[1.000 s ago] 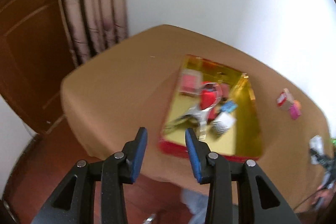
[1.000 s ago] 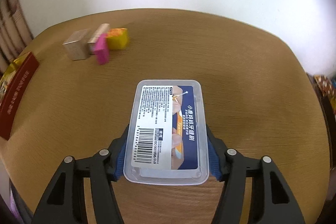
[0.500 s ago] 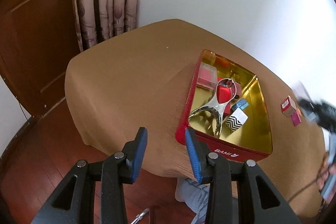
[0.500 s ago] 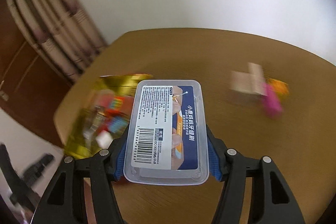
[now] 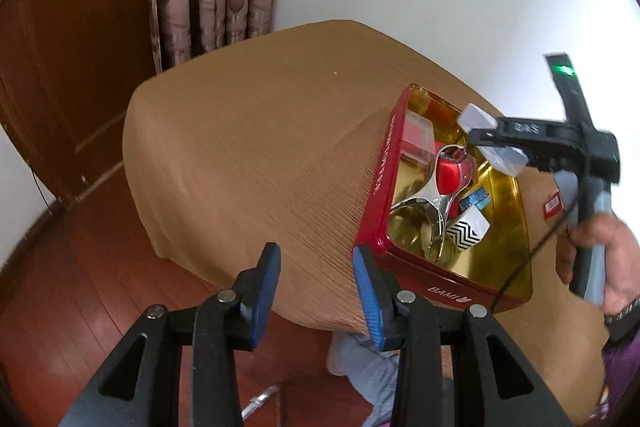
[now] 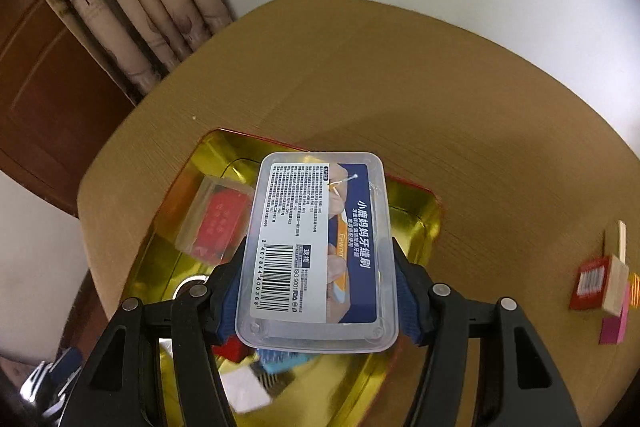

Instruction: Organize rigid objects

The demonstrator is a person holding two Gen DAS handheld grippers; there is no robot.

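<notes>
1. The right tongs point(image 6: 320, 291) were clamped across the short width of the clear plastic case point(image 6: 320, 247), blue pads on its two long sides. The case's long axis ran straight ahead along the tongs, label up.
2. The case hung directly above the red tin point(image 6: 420, 227) with the gold inside, over its middle and far half; nothing showed it touching the tin. From the left view, the case point(image 5: 496, 147) sat above the tin's point(image 5: 380, 187) far end.
3. The left tongs point(image 5: 316, 275) stood apart with nothing between them, low at the near edge of the surface point(image 5: 248, 147), just beside the tin's near corner. The right hand point(image 5: 612, 259) was plainly the one placed for the drop.
4. Room below looked tight: a small red-labelled box point(image 6: 216, 223) lay at the far left of the tin, and metal tongs-like utensil point(image 5: 424, 195), a red block point(image 5: 448, 175) and a zigzag-patterned box point(image 5: 468, 231) filled the middle. The barest gold floor seemed to lie along the tin's right side and near end.
5. Loose blocks point(image 6: 604, 287) remained on the surface to the right, well apart from the tin.
</notes>
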